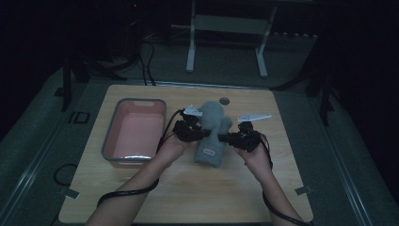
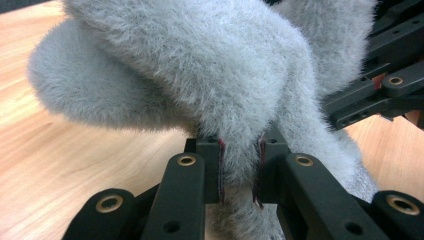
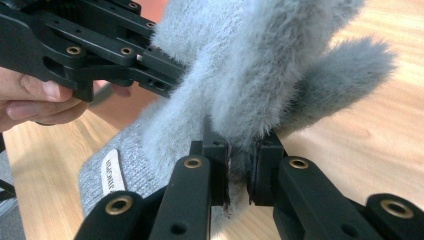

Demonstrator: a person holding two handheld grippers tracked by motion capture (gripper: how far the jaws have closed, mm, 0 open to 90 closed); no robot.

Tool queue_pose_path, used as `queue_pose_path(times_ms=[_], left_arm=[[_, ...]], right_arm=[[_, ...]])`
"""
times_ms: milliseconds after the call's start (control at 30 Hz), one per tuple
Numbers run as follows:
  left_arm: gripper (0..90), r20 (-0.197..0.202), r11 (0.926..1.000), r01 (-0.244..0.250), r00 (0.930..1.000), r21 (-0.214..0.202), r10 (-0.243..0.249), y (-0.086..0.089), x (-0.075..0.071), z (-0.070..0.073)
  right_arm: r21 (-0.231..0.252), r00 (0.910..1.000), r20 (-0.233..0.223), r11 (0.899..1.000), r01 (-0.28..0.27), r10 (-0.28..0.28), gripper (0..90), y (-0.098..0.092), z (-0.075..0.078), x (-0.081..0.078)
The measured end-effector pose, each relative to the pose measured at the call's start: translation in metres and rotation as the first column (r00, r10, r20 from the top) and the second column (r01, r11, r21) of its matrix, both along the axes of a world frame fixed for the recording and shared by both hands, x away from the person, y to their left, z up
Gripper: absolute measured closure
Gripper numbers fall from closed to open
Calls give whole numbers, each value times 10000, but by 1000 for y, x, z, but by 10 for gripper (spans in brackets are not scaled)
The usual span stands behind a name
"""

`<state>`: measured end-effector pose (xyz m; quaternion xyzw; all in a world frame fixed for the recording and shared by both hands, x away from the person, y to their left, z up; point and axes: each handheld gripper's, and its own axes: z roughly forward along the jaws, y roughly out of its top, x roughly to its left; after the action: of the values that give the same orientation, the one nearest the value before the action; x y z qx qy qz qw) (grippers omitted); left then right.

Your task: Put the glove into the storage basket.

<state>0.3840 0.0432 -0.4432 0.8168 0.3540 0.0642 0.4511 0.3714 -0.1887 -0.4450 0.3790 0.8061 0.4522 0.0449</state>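
High view showed the person's forearms reaching in from the near edge of the wooden bench [image 1: 188, 193], each hand gripping a black gripper. Between them lay a grey fuzzy mitten [image 1: 214, 134], cuff toward the person and a white label on the cuff, thumb pointing right. The left gripper [image 1: 200, 133] met the mitten on its left side, the right gripper [image 1: 226, 138] on its right, near the thumb.

In the left gripper view, the two fingers [image 2: 210, 170] were pinching a fold of the mitten's fleece [image 2: 210, 75] between their pads, the fabric bunched and rising above them, the thumb lobe hanging off to the left over the bench. The other gripper's black links [image 2: 380, 90] touched the fleece at the right.

In the right gripper view, the fingers [image 3: 212, 167] likewise clamped a ridge of grey fleece [image 3: 250, 75], with the ribbed cuff and its label [image 3: 112, 175] below left. The left gripper [image 3: 167, 70] bit into the fabric beyond, a hand [image 3: 35, 97] behind it.

Farther left on the bench stood a grey-rimmed tub [image 1: 109, 141] with a pinkish inside, apparently bare, though the dim light made that uncertain.
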Motion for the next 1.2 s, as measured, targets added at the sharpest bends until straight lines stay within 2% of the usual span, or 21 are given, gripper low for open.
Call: queue_pose_path(times_ms=[133, 200, 433, 733, 1033, 1200], left_arm=[[789, 164, 10000, -27, 9999, 34, 26, 10, 1, 11], [789, 115, 9999, -87, 9999, -109, 89, 17, 3, 16], [789, 243, 9997, -219, 9995, -115, 222, 42, 5, 32], [789, 318, 9970, -766, 9966, 79, 763, 87, 3, 50], [789, 388, 9891, -1421, 9893, 381, 1407, 138, -2, 61], [788, 385, 9785, -2024, 9789, 405, 2009, 170, -3, 65]], right_arm=[[25, 9999, 116, 9999, -111, 111, 816, 10, 12, 2], [77, 9997, 156, 9998, -194, 193, 816, 15, 17, 5], [175, 9982, 300, 9985, -527, 522, 817, 37, 35, 12], [245, 9928, 504, 9937, -1098, 1085, 817, 81, 52, 21], [408, 9843, 558, 9846, -1700, 1676, 817, 134, 59, 30], [470, 9799, 585, 9800, -1934, 1906, 817, 168, 62, 37]])
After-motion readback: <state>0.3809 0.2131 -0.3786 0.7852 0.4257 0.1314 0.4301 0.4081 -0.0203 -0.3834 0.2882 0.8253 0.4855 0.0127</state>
